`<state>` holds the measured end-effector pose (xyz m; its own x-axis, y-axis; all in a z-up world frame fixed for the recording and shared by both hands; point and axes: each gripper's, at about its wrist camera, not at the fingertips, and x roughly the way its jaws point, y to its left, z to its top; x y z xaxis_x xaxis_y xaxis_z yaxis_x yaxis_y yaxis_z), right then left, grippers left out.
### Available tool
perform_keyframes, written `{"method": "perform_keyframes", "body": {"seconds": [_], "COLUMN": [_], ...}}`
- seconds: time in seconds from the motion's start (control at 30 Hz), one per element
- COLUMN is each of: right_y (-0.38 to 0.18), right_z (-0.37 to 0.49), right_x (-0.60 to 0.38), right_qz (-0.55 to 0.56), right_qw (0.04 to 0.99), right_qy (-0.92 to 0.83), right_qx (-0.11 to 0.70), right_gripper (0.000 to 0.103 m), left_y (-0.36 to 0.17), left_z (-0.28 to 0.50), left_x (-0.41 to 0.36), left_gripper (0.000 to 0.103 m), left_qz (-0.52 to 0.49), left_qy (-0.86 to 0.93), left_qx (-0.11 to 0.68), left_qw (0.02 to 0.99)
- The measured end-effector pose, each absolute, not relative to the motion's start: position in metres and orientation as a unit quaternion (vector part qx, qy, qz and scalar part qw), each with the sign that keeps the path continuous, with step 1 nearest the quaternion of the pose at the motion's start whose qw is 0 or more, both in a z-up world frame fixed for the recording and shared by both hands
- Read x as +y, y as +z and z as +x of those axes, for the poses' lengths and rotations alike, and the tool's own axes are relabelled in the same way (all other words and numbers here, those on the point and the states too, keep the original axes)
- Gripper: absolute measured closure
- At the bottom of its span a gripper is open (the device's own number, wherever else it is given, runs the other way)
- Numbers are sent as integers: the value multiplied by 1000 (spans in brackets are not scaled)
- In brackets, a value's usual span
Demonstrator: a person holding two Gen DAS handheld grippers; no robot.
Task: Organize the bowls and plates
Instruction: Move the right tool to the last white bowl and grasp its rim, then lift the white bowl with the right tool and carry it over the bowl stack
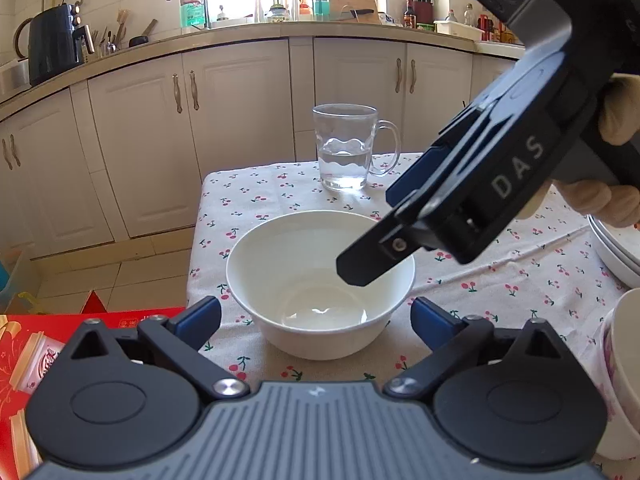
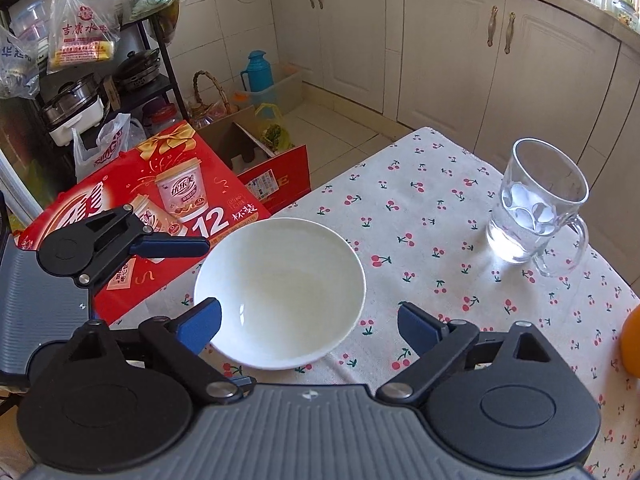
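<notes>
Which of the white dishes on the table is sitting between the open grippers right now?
The lone white bowl on the cherry tablecloth, with both grippers open around it. The stacked plates and the patterned bowl sit off at the right edge.

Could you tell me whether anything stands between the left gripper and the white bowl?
Partly: the right gripper reaches in over the white bowl's far right rim. The left gripper itself is open with the bowl directly ahead, nothing else between them.
</notes>
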<state>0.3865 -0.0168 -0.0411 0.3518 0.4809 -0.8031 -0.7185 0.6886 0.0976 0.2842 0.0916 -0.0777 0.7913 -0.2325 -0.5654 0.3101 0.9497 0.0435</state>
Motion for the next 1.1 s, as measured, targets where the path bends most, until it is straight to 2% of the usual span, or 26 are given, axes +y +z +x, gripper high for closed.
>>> {"method": "perform_keyframes", "body": {"seconds": [0.47, 0.63, 1.1], "right_y": [-64, -67, -62], "right_z": [416, 418, 409], "right_x": [-4, -3, -5], "right_qz": [-121, -115, -111], "right_qw": [794, 791, 791], "right_qy": [381, 386, 388], "right_qx": [457, 461, 460], "right_gripper": [27, 37, 37], "left_y": [-84, -84, -74], "left_z": [294, 295, 284], "left_x": [92, 93, 91], "left_gripper": [9, 10, 10], "left_qz": [62, 62, 64], "left_qy": [-160, -160, -162], "left_qx": [290, 290, 298], "left_qw": [941, 942, 938]}}
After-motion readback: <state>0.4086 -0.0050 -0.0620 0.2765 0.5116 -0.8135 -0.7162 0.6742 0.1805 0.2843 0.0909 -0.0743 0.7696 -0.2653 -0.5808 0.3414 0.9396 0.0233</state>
